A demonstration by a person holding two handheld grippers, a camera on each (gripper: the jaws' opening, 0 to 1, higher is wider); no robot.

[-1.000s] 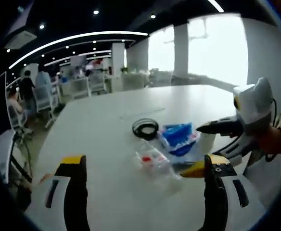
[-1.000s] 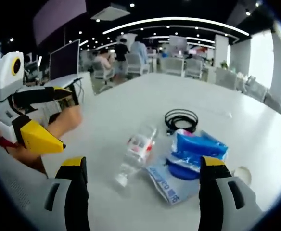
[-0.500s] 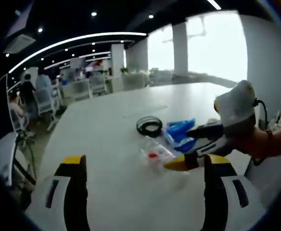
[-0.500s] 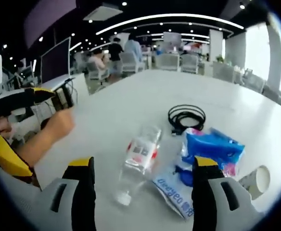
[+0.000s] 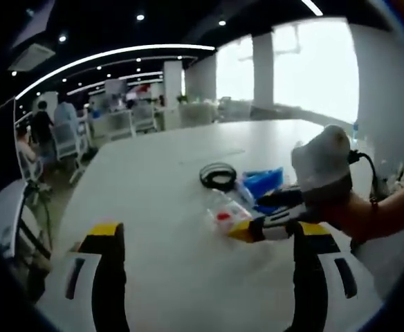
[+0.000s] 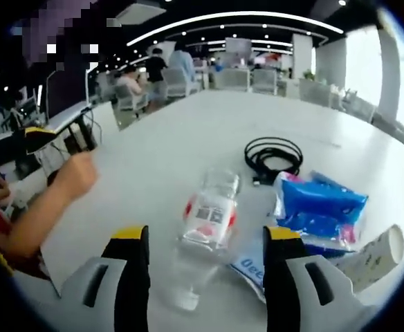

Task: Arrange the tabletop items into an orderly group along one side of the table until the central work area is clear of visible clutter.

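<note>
Jaws of the right gripper (image 6: 198, 266) stand wide apart, with the clear plastic bottle (image 6: 207, 221) lying on its side on the white desk (image 6: 188, 131) between them and just ahead. Beyond the right-hand jaw lie a blue packet (image 6: 319, 211), a paper cup (image 6: 369, 257) and a coiled black cable (image 6: 273, 156). The left gripper (image 5: 205, 270) also stands wide, holding nothing, the bottle ahead.

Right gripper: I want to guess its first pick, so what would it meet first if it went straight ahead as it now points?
Most likely the clear plastic bottle, lying on the white table right between the right gripper and its open fingers. Depth is uncertain.
</note>
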